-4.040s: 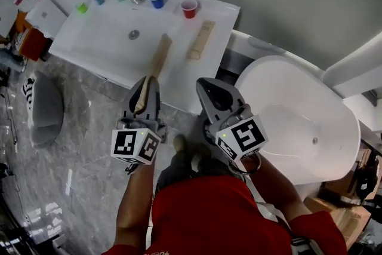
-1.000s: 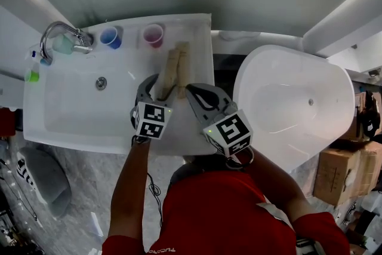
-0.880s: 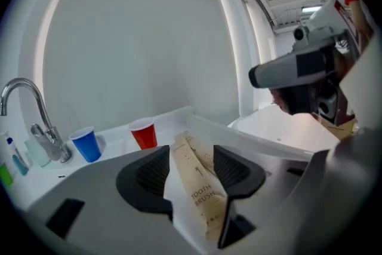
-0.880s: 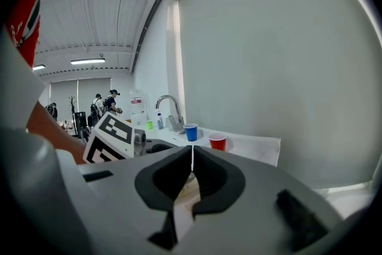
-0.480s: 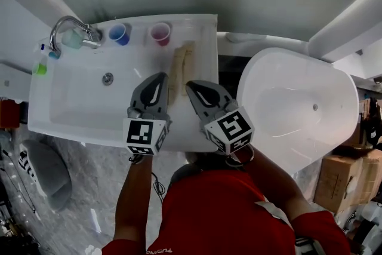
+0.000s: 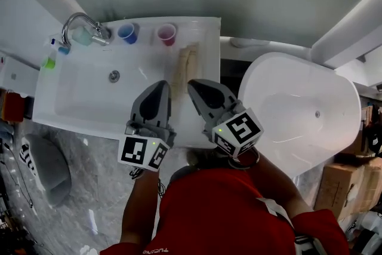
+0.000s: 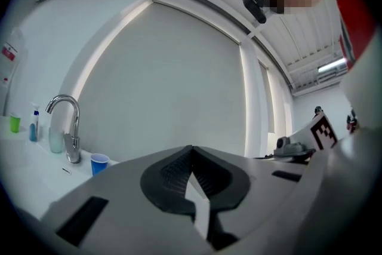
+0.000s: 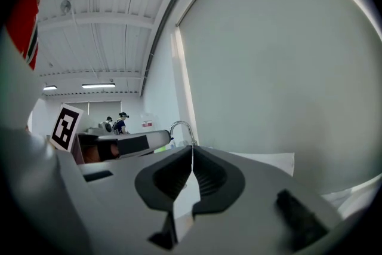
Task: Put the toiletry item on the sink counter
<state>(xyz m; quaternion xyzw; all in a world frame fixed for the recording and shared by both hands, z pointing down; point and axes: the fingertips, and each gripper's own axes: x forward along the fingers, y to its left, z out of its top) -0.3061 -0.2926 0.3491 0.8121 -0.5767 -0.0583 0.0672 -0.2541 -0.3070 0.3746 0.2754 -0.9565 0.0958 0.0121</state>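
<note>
Left gripper [image 6: 159, 91]: lower centre of the head view, over the front part of the table [image 6: 206, 39]. Its fingers are clenched together with nothing between them.
Right gripper [image 6: 197, 88]: just right of the left one. Its fingers are likewise pressed together and empty.
Toiletry items [image 6: 184, 68]: two long beige pieces lie side by side, touching, on the table strip right of the basin [image 6: 89, 95]. They sit at frame centre, just above both grippers' tips and free of them.
Faucet [image 6: 83, 24]: chrome, upper left, at the basin's back edge.
Blue cup [image 6: 127, 33]: upright, just right of the faucet.
Pink cup [image 6: 167, 34]: upright beside the blue cup, above the toiletry items.
Green bottle [image 6: 49, 61]: far left edge of the table.
Bathtub [image 6: 286, 104]: white, filling the right half and well apart from the items.
Person: red shirt [image 6: 221, 212] at bottom centre.
</note>
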